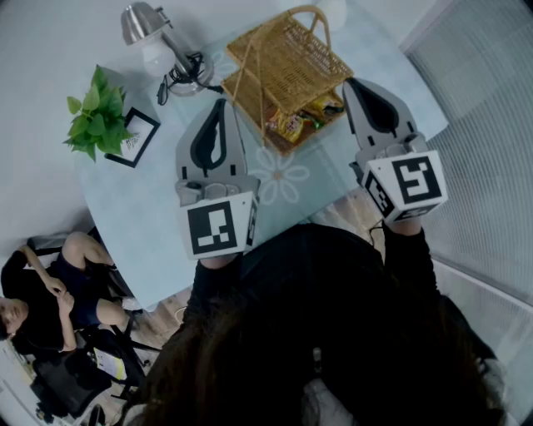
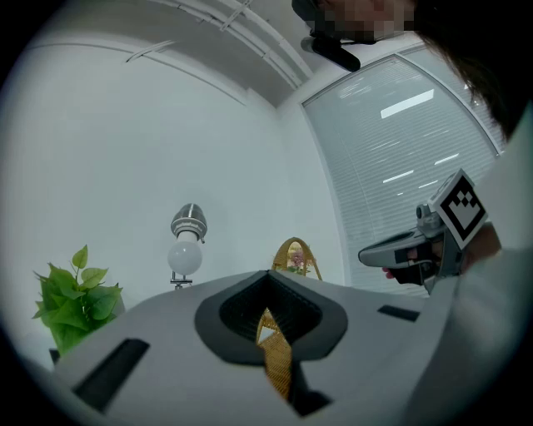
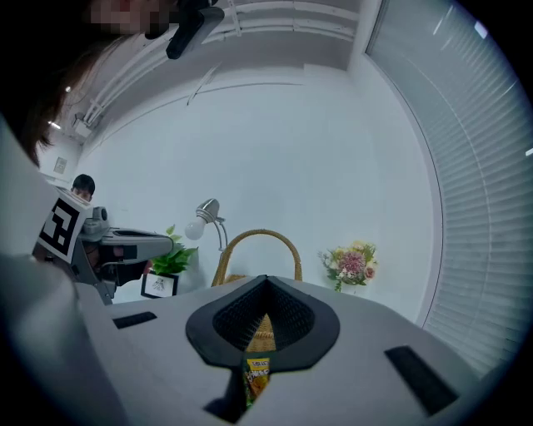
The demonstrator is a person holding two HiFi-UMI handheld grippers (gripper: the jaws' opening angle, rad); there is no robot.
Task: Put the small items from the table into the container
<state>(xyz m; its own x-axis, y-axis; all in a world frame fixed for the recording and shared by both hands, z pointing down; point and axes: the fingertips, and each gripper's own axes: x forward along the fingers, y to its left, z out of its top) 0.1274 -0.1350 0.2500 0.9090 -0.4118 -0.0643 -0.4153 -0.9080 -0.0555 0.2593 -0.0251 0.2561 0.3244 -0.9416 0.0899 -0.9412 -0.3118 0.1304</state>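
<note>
My right gripper (image 1: 356,83) and left gripper (image 1: 221,104) both have jaws together, empty. The yellow foil snack packet (image 1: 323,106) lies in the woven wicker basket (image 1: 283,62). It looks light, crinkly and slippery, so I would pinch 1 sealed edge.

White walls (image 2: 125,166), window blinds (image 1: 491,116) at the right; a pale table (image 1: 150,225) bears a lamp (image 1: 143,25) and plant (image 1: 98,116).

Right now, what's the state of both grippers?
Left gripper: fingers closed, nothing held; the basket shows through the slit.
Right gripper: fingers closed; a snack packet shows in the slit, held or beyond, cannot tell.
</note>
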